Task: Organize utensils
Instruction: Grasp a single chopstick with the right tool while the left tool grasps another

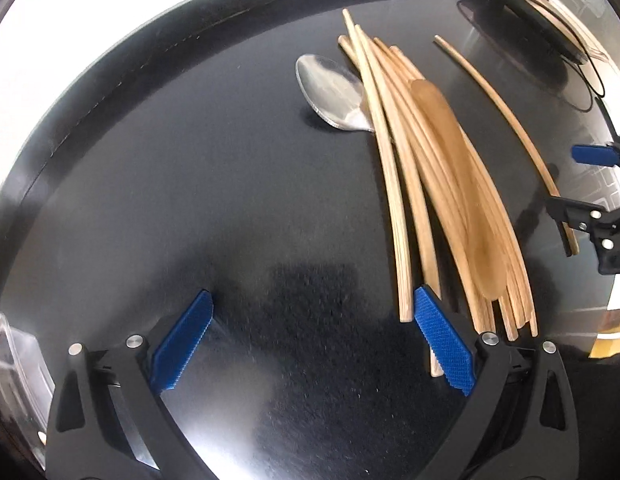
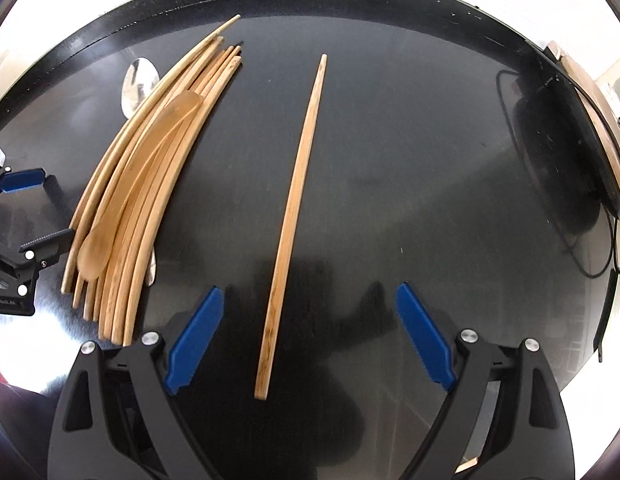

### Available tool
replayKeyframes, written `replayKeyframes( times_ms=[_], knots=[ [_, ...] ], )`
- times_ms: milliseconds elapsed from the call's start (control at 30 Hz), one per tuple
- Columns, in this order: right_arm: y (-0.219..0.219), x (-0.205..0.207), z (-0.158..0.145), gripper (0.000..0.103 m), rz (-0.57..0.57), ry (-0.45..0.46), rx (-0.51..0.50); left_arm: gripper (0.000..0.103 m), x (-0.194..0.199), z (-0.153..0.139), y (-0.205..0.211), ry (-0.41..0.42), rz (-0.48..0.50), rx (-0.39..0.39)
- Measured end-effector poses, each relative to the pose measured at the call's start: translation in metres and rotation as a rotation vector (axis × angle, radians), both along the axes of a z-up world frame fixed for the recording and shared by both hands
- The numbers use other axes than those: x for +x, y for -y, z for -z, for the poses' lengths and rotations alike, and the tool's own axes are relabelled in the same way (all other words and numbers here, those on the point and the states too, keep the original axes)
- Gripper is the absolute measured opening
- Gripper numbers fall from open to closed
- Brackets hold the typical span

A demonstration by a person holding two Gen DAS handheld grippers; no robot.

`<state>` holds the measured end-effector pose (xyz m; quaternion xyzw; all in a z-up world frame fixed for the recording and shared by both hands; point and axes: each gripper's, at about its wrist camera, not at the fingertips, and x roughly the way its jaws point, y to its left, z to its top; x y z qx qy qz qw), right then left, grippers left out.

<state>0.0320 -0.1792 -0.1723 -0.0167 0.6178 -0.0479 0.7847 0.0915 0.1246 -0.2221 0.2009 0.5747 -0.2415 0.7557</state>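
A pile of several wooden chopsticks (image 1: 394, 184) lies on the black table (image 1: 189, 184), with a wooden spoon (image 1: 466, 196) on top and a metal spoon (image 1: 330, 90) partly under it. A single chopstick (image 1: 506, 128) lies apart to the right. My left gripper (image 1: 312, 338) is open and empty, its right pad beside the pile's near ends. In the right wrist view my right gripper (image 2: 310, 338) is open and empty, with the single chopstick (image 2: 293, 216) running between its fingers. The pile (image 2: 149, 184), the wooden spoon (image 2: 129, 196) and the metal spoon (image 2: 137, 84) lie to its left.
A clear plastic container (image 1: 17, 376) sits at the left edge. A black round device with a cable (image 2: 566, 152) lies at the table's far right beside a wooden board (image 2: 582, 92). The other gripper shows at the side of each view (image 2: 25, 216).
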Motion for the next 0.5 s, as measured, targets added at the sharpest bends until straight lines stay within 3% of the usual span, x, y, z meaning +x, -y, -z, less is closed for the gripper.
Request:
replayKeyframes(
  times_ms=[500],
  knots=[
    [0.008,0.038,0.0,0.081,0.001,0.05,0.061,0.097,0.049,-0.001,0.027,0.057,0.034,-0.043]
  ],
)
